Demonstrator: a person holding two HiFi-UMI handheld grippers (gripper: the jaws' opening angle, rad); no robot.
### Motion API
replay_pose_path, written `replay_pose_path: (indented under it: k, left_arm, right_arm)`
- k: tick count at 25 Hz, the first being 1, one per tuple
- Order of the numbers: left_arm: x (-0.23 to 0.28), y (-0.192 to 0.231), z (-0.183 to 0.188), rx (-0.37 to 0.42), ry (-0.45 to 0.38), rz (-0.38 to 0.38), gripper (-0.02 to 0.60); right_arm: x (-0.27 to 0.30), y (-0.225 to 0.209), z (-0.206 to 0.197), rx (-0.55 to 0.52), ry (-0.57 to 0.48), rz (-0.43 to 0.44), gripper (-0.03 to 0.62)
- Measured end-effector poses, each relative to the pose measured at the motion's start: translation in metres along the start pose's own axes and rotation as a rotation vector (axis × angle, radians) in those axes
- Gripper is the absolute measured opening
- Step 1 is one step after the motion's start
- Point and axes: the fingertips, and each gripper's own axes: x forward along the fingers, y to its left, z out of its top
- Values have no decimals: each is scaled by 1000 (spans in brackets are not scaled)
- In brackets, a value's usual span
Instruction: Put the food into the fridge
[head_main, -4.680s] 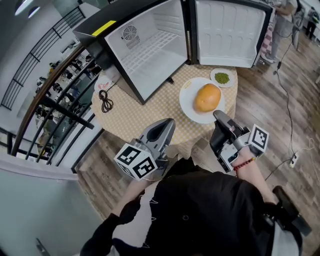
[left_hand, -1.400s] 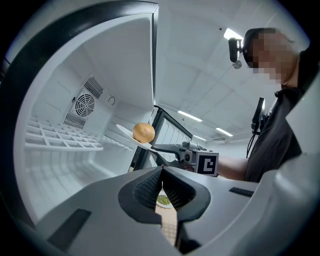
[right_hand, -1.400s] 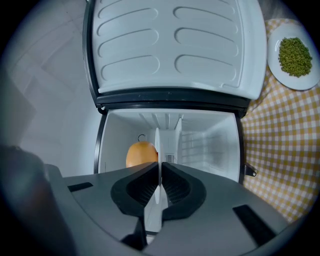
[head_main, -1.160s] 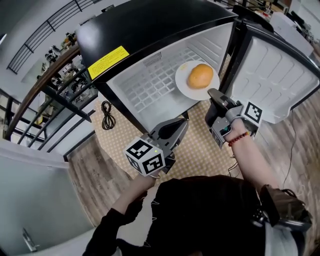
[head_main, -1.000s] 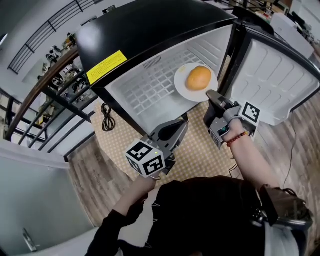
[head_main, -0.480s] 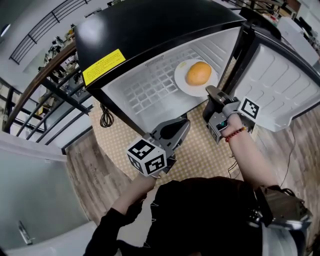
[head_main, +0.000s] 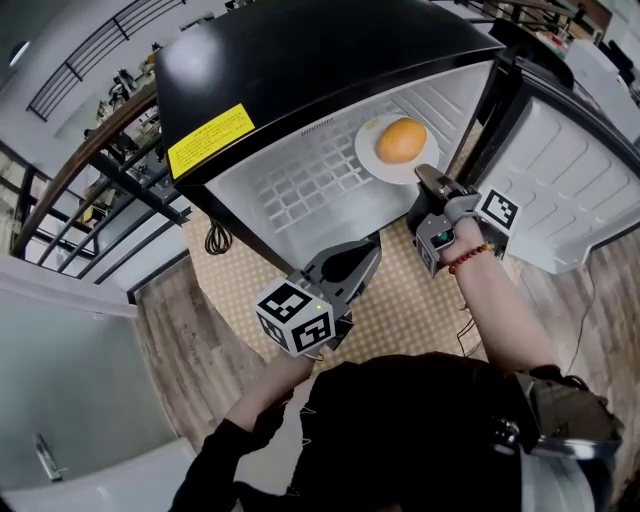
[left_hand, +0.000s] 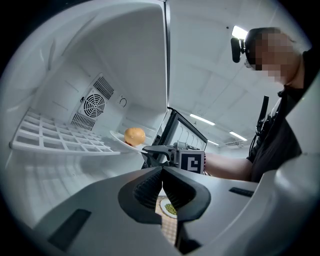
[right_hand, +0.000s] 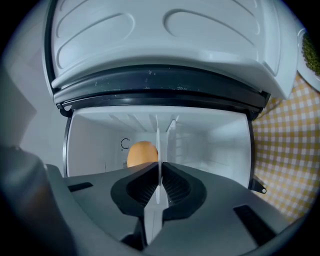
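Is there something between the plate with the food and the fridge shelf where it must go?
Nothing visible. The door stands open, the shelf is bare, and the plate, held at its rim by the right gripper, is at the shelf's front edge.

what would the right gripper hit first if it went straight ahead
Probably the back wall of the open fridge: the right gripper, shut on the plate, points inside with nothing else in its line; depth is unclear.
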Motion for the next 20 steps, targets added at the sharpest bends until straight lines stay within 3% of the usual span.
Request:
replay_pose_path:
  k: [4, 20]
  left_arm:
    - [0, 3, 2, 1, -4, 10, 12]
    - [-3, 15, 3, -19, -33, 31, 12]
  right_arm:
    - [11, 0, -2, 18, -4, -3, 25]
    - [33, 3, 8, -76, -31, -110, 25]
